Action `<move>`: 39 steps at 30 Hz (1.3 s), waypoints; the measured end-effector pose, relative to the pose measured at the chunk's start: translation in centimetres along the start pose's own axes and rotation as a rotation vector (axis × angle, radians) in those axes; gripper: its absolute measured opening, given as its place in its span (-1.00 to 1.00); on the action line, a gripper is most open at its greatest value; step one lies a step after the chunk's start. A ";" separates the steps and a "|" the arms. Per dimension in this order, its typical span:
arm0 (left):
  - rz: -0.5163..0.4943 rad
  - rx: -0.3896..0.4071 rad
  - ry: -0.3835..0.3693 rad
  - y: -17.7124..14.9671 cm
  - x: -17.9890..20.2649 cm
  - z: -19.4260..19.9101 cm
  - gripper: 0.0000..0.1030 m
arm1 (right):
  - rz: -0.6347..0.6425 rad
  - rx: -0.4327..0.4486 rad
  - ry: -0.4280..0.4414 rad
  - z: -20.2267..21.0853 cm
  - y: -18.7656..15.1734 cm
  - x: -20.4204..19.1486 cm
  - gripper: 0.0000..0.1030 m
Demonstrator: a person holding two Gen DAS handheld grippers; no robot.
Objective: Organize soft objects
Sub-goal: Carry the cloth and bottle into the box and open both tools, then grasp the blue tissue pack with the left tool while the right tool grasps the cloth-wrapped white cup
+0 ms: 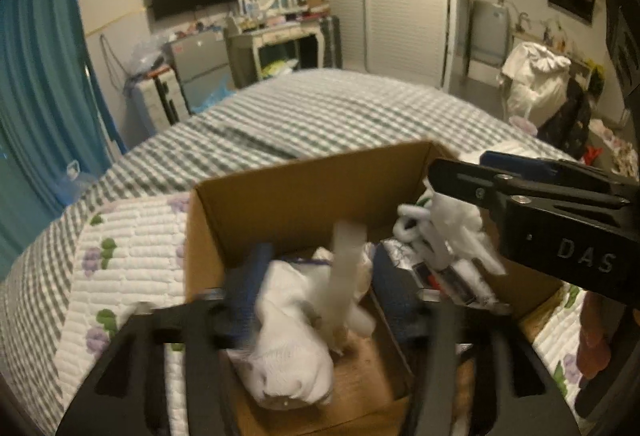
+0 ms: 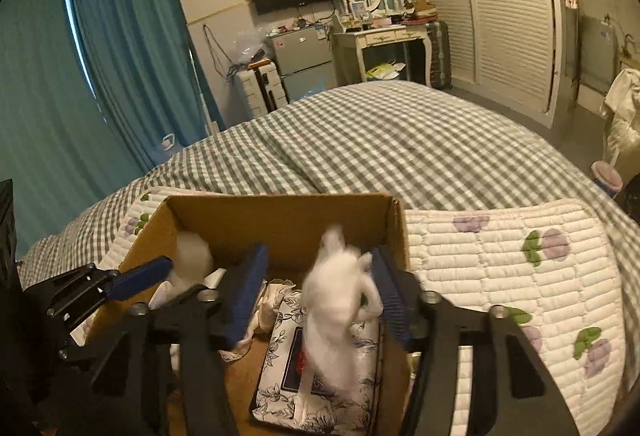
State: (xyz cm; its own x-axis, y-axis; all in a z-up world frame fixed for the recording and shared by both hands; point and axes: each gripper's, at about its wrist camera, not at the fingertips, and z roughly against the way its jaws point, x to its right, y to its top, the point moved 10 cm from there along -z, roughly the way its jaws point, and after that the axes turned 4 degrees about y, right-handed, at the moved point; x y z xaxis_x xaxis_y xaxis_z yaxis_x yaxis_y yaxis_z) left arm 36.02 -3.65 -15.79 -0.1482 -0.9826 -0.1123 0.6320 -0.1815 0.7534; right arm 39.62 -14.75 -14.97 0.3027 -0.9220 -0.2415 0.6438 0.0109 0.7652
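Observation:
An open cardboard box [image 1: 304,196] sits on a quilted mat on the bed; it also shows in the right wrist view [image 2: 280,220]. My left gripper [image 1: 320,292] is open over the box, with a white plush toy [image 1: 296,340] lying between its fingers. My right gripper [image 2: 320,288] is open over the box, and a white fluffy toy [image 2: 336,304], blurred, is between its fingers above a floral tissue pack [image 2: 280,388]. The right gripper also shows in the left wrist view [image 1: 460,172], and the left gripper in the right wrist view [image 2: 140,280].
The quilted mat [image 2: 500,268] with purple flowers lies on a green checked bedspread [image 2: 400,140]. A dresser [image 2: 384,40], small fridge [image 2: 304,60] and wardrobe [image 2: 508,16] stand beyond the bed. Clothes [image 1: 536,80] are piled at right.

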 end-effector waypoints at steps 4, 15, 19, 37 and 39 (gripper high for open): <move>0.032 0.052 0.017 2.0 -0.8 4.0 0.45 | 0.029 0.041 -0.023 4.2 2.0 -1.0 0.13; 0.077 0.255 0.101 5.3 -4.7 21.0 0.72 | 0.079 0.205 -0.041 22.2 5.9 -5.3 0.45; 0.100 0.268 0.109 3.4 -6.1 25.0 0.73 | 0.120 0.189 -0.041 26.2 4.2 -6.8 0.73; 0.146 -0.009 0.143 -13.2 -10.7 12.6 0.89 | 0.034 -0.139 -0.107 11.8 -15.4 -3.5 1.00; 0.144 -0.046 0.127 -14.4 -10.6 10.7 0.89 | 0.012 -0.184 -0.141 9.5 -17.5 -2.2 0.79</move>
State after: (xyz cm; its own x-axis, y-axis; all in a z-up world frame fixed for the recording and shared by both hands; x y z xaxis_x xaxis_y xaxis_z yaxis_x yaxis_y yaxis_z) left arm 20.30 9.87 -18.51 0.0413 -0.9952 -0.0887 0.6746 -0.0377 0.7372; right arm 21.05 -16.57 -22.17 0.2185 -0.9661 -0.1372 0.7617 0.0810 0.6428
